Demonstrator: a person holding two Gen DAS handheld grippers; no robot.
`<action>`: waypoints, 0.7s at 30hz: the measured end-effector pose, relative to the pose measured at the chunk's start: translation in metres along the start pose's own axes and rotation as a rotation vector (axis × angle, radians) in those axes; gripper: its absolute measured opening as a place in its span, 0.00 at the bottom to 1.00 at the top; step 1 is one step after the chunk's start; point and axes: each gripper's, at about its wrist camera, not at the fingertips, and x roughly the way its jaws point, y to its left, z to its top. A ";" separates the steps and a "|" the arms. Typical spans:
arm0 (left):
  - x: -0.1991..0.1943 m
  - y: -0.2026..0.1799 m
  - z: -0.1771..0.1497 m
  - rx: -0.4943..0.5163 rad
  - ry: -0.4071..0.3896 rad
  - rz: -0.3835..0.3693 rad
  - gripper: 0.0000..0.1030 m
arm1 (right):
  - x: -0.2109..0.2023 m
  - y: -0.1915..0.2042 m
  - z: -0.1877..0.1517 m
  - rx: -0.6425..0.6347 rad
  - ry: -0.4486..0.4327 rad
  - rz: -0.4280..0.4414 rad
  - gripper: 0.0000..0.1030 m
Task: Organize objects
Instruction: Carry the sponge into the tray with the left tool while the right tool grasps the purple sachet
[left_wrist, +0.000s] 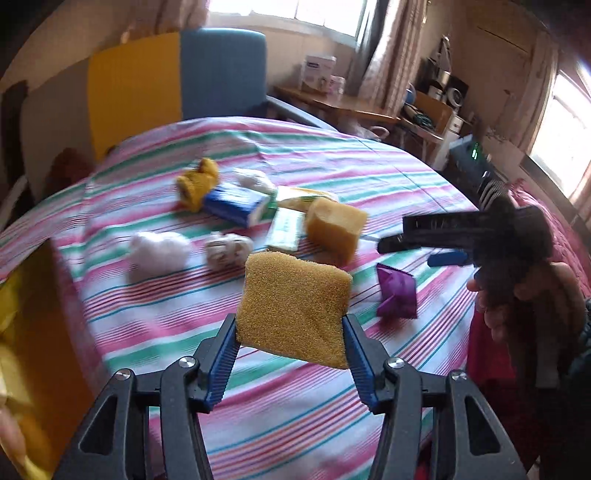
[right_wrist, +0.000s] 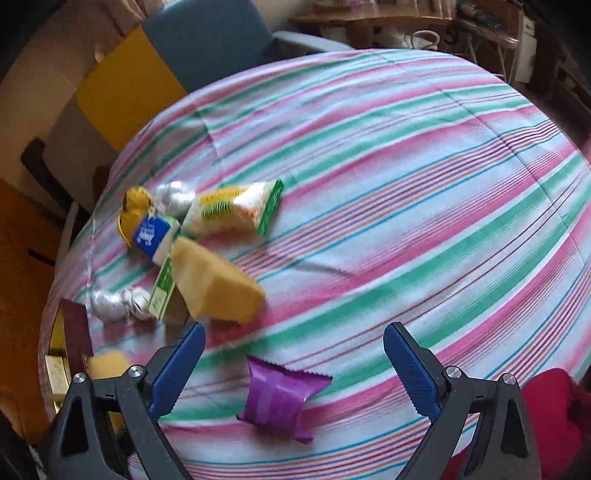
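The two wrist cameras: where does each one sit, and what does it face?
Left wrist: behind the left hand-held gripper, clamped on a yellow sponge, facing the striped cloth; a hand shows.
Right wrist: behind the open right hand-held gripper, above a purple packet.
Shared: packet, bigger sponge, cloth.

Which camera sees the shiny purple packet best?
The right wrist view: the purple packet lies close and whole on the striped cloth, between the open right gripper's fingers. The left wrist view shows it smaller, off to the right.
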 end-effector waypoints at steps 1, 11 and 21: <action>-0.007 0.005 -0.002 -0.017 -0.006 -0.002 0.54 | 0.004 -0.001 -0.002 0.003 0.025 -0.015 0.95; -0.088 0.065 -0.027 -0.146 -0.123 0.059 0.54 | 0.020 0.004 -0.016 -0.036 0.115 -0.024 0.89; -0.162 0.165 -0.101 -0.423 -0.150 0.312 0.54 | 0.025 0.041 -0.036 -0.280 0.091 -0.135 0.48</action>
